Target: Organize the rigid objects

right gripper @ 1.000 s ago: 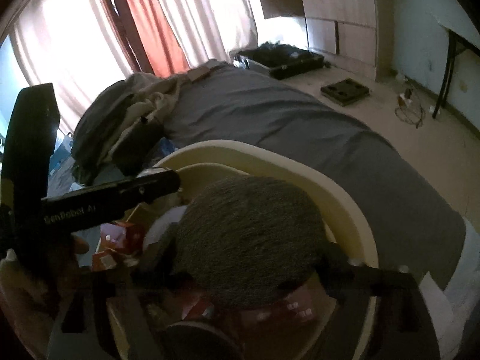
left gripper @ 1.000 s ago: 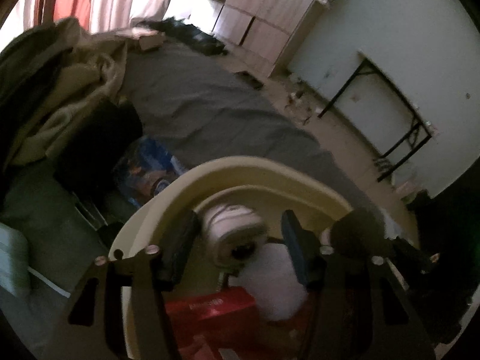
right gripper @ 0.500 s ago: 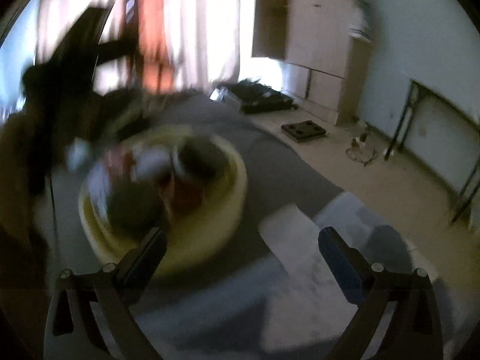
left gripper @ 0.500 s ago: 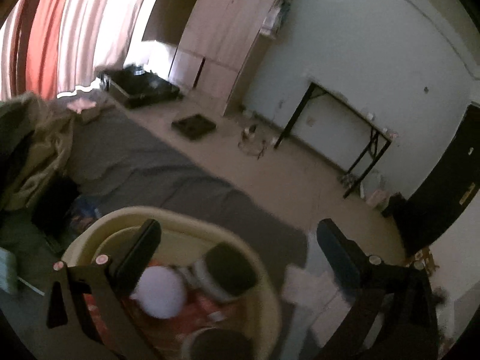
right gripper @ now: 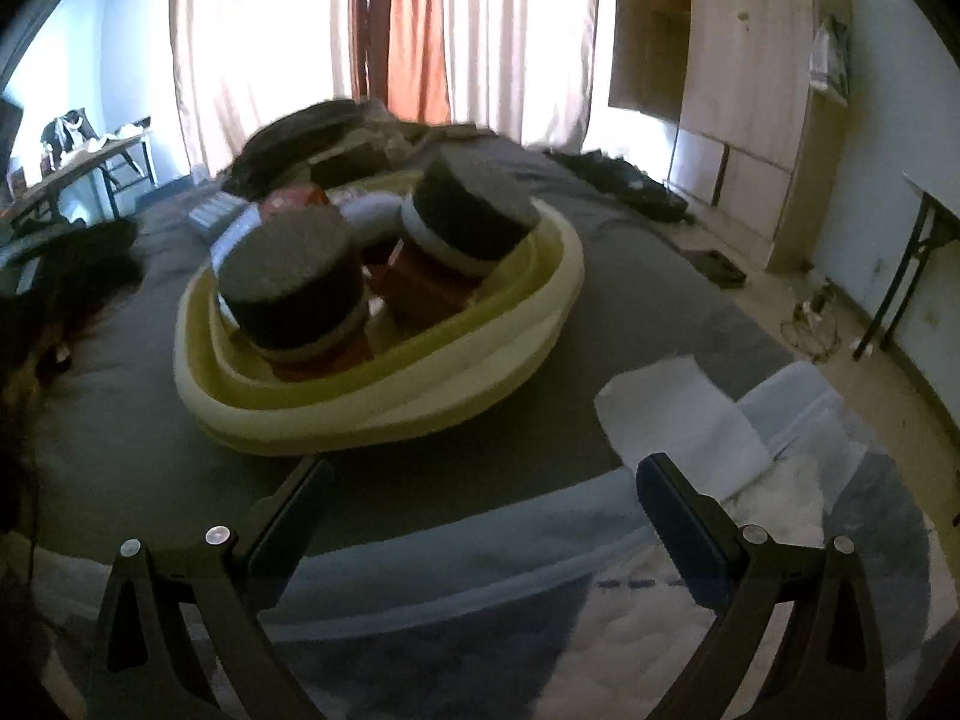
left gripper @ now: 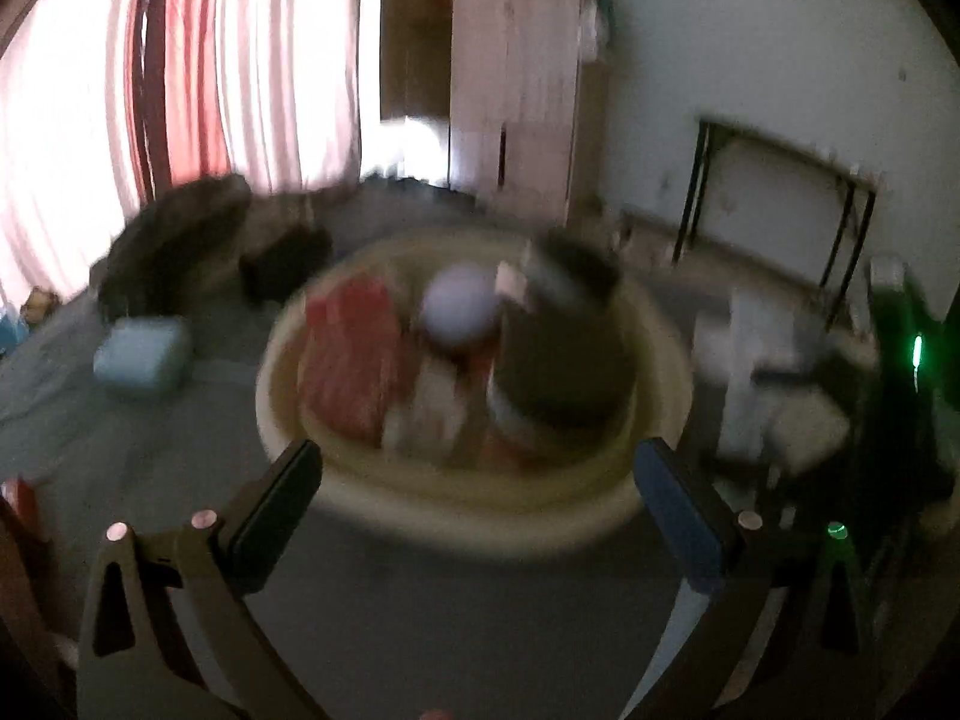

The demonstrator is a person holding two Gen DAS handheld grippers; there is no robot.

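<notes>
Over on the far left of the right wrist view, a cluttered table [right gripper: 78,162] by the window, well apart from the action. Moving across onto the grey bed [right gripper: 630,276]: a pale yellow basin [right gripper: 384,402], sitting flat on the bedspread and packed with the rigid goods. Nearest the left rim, a dark-capped jar [right gripper: 288,294], upright, wide ribbed lid, reddish body below. Behind it, a red box [right gripper: 297,199], likely light cardboard, stiff but crushable at the corners. Next along, a pale round ball [right gripper: 372,219] wedged between the jars, probably smooth and prone to rolling. Then a second dark-capped jar [right gripper: 468,216], leaning slightly toward the right rim. Best hold on either jar looks like across the lid's ribbed side, where grip should be surest; bodies possibly glass or hard plastic, so weighty and not for dropping. Right of the basin, a white folded cloth [right gripper: 684,420] lying on the bed edge. Right gripper [right gripper: 480,510] hanging short of the basin, jaws spread wide, nothing between them. Left gripper [left gripper: 474,492], in its own badly blurred view, likewise gaping and empty, facing the same basin from just outside the rim.
</notes>
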